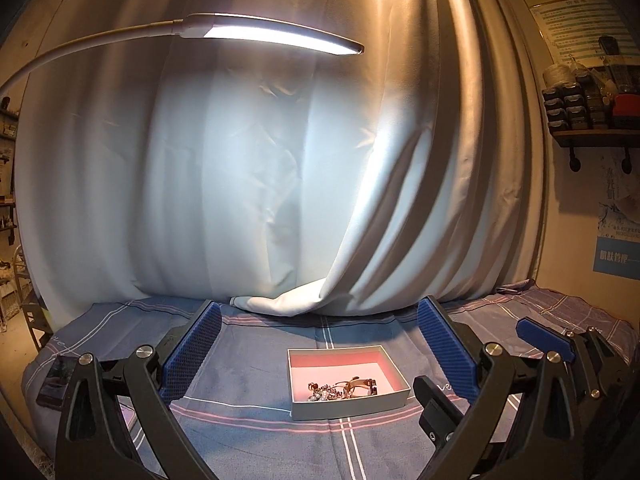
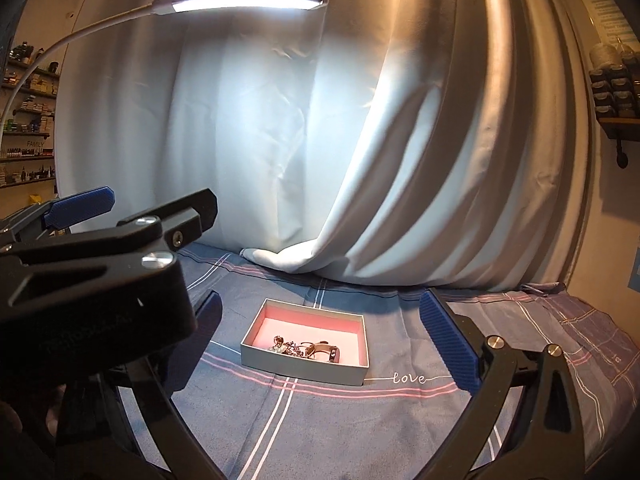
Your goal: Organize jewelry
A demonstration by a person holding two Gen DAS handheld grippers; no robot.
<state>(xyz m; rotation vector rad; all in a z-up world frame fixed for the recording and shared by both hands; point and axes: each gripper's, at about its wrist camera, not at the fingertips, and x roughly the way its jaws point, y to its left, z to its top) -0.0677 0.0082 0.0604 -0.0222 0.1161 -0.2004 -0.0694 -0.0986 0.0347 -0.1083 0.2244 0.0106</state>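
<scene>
On the blue cloth [image 1: 248, 412], jewelry [image 1: 340, 389] inside the box [image 1: 352, 402], both hand-held grippers wide, empty.

Materials check: cloth, card, metal, plastic.
Bedsheet [image 2: 340, 420] matt woven cloth; box [image 2: 304, 368] matt grey card, pink lining; jewelry [image 2: 308, 348] shiny metal; right gripper [image 2: 320, 344] pads ribbed blue plastic, arms glossy black.

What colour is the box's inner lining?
Pink inside the box, grey outside; clearest in the right wrist view.
</scene>
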